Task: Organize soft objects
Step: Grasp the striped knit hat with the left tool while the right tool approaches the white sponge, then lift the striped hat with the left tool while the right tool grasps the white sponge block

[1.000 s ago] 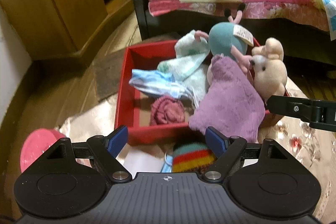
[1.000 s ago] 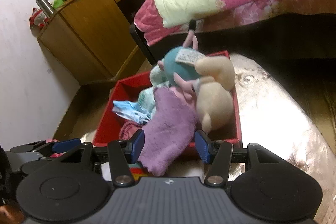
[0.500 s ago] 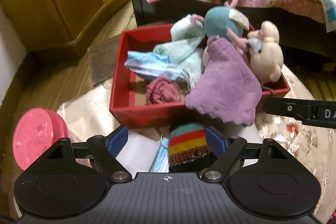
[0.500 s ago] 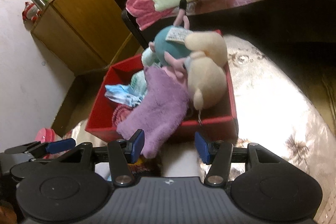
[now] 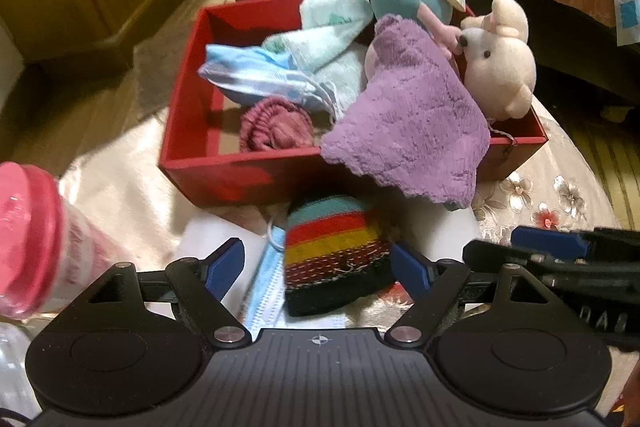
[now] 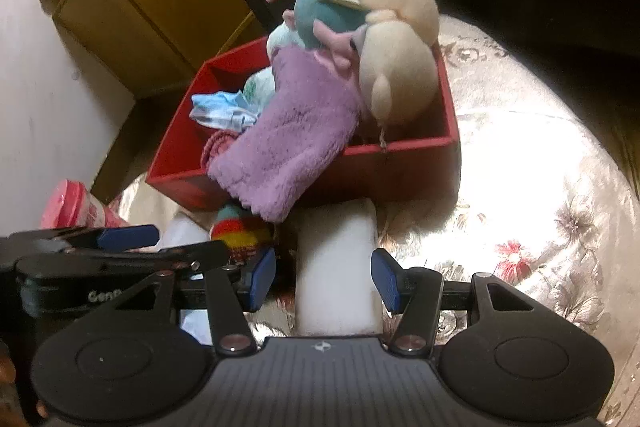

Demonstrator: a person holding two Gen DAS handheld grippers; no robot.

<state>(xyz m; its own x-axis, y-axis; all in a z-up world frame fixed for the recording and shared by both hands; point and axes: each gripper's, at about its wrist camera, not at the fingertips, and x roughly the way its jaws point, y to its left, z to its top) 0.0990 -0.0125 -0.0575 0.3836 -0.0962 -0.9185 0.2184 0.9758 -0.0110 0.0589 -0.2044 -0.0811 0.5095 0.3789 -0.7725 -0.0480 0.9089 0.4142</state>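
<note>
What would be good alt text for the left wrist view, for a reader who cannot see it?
The left tool hangs open over a rainbow-striped knitted sock lying on a floral cloth, in front of a red box. The box holds a purple towel draped over its front wall, a cream plush toy and other cloths. A pink-lidded jar is at left.

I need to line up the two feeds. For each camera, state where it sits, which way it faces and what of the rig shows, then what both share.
Left wrist: on the left gripper, looking steeply down past open jaws at the striped sock; the right gripper shows alongside.
Right wrist: on the right gripper, looking down past open jaws at the white block; the left gripper enters at the lower left.
Shared: red box, purple cloth, cream plush.
</note>
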